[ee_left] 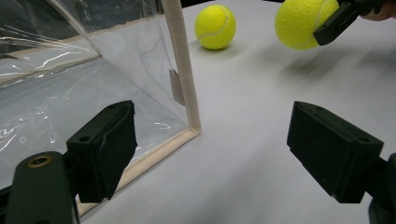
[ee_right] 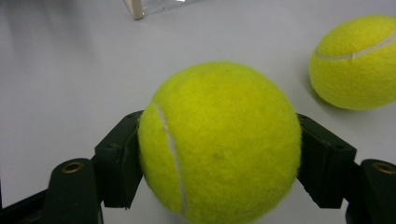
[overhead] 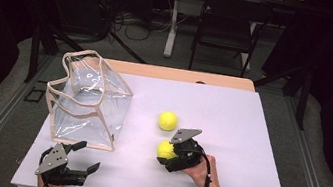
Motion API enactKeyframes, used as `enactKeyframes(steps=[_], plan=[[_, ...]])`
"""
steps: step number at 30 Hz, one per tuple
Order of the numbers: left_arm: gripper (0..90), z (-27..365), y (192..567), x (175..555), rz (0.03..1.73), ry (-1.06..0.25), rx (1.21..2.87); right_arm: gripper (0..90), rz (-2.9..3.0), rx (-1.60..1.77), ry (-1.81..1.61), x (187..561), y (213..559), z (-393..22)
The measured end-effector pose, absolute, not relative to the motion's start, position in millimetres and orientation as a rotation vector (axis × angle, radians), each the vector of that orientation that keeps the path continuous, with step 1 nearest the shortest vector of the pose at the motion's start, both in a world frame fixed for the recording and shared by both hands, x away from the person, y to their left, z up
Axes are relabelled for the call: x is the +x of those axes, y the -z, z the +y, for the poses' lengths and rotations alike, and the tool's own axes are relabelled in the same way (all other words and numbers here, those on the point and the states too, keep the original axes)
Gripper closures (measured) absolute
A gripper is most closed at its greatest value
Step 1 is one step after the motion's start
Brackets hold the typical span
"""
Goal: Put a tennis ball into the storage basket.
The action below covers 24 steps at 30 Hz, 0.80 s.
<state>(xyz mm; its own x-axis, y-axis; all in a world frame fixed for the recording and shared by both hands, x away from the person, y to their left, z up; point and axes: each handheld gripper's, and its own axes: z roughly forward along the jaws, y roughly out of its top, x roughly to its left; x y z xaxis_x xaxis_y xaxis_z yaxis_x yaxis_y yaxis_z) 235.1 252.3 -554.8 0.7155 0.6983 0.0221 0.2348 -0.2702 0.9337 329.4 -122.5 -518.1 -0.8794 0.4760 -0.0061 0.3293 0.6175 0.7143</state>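
Near the middle of the table (overhead: 248,137), slightly toward the front edge, I am holding a tennis ball (overhead: 165,149) with my right gripper (overhead: 170,156), its jaws pressing on both sides of it and lifting it just off the surface. Just beyond it a second tennis ball (overhead: 167,120) is lying free. At the front left corner, I am keeping my left gripper (overhead: 86,157) spread wide and gripping nothing, beside the clear plastic bag (overhead: 89,104) standing near the left edge.

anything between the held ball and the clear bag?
Nothing: in the high view, bare white table runs from the ball in the right gripper to the clear bag. The other ball sits farther back, off that line.
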Motion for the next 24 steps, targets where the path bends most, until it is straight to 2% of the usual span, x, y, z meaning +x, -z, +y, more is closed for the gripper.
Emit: enactKeyframes(steps=[24], plan=[[16.2,252.1,555.3,235.2,0.731,-0.526,1.832,25.9,2.604,0.655,-1.165,329.1,508.4,-111.3]])
